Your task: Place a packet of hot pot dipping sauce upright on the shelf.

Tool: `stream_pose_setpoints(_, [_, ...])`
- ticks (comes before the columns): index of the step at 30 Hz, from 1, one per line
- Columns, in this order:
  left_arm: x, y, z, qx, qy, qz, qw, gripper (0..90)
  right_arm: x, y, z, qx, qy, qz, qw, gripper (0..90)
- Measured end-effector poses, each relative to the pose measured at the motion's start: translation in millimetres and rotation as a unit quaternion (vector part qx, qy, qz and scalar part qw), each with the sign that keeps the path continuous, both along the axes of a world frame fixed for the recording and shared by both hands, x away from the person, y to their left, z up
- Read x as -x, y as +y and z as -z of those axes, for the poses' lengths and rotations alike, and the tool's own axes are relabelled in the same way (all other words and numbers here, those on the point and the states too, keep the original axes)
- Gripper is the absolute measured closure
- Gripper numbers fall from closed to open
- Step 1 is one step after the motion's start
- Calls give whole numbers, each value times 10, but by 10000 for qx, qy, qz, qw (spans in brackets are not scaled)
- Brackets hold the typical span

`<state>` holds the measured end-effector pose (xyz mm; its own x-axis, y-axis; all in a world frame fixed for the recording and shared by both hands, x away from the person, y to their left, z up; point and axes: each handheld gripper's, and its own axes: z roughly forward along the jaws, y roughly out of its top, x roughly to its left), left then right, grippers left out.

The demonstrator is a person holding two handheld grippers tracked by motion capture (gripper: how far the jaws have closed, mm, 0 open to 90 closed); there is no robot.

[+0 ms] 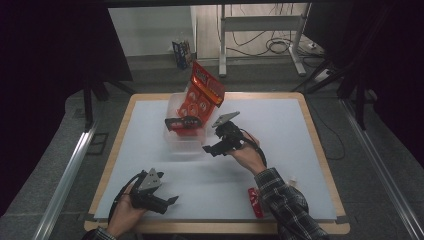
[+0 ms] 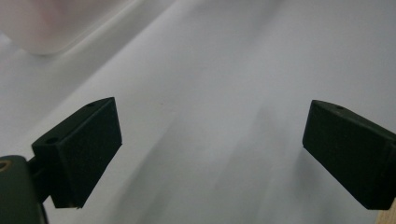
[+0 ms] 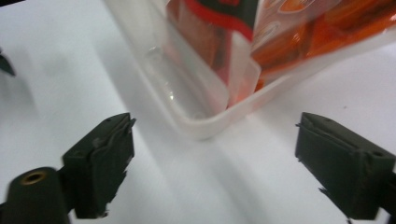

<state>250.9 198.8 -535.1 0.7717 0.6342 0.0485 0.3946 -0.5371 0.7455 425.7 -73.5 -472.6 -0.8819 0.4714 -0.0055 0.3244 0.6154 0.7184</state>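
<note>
I am at a wood-edged desk (image 1: 320,150) covered by a white sheet, in a dim room with a grey floor, dark curtains at the sides and a metal frame with loose cables beyond the far edge.

My right gripper (image 1: 216,146) sits near the middle of the desk, held in my right hand (image 1: 247,155), whose plaid sleeve comes in from the near edge. Its jaws stand wide apart with nothing between them. In the right gripper view they frame bare white sheet, and the near corner of the clear plastic container (image 3: 205,123) lies just ahead of them, apart from both pads.

That clear plastic container stands on the far half of the desk, a little left of centre, just beyond my right gripper. Inside it an orange snack bag (image 1: 202,92) leans upright, its top rising well above the rim and tilting toward the far edge. A smaller red and black packet (image 1: 183,122) lies across the container's near left part.

My left gripper (image 1: 169,202) rests near the near left corner of the desk, held in my left hand (image 1: 127,212). Its jaws are also spread wide and hold nothing; in the left gripper view they point across plain white sheet, with a blurred pale edge of the container far off at the top left.

A small red packet (image 1: 255,201) lies flat by the near edge, just beside my right sleeve.
</note>
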Motion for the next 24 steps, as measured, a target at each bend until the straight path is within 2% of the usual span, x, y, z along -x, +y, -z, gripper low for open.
stream_pose_setpoints(2, [0,-1,-1,-2,-5,2,10000,43,56,-47,31,-60,0,15,10000,92])
stream_pose_setpoints(3, [1,0,-2,-32,-19,20,10000,43,84,-81,59,-35,76,-4,10000,63])
stream_pose_setpoints(6, [3,-2,-2,-40,-33,28,10000,42,119,-122,59,-53,41,21,10000,59])
stream_pose_setpoints(10, [10,-4,-4,-34,-55,53,10000,40,173,-231,71,-264,274,56,9993,21])
stream_pose_setpoints(16, [16,-8,-5,-22,-87,77,9999,40,251,-327,76,-255,407,49,9988,3])
stream_pose_setpoints(24, [22,-16,-8,-12,-132,90,9999,38,398,-464,93,-238,454,123,9986,0])
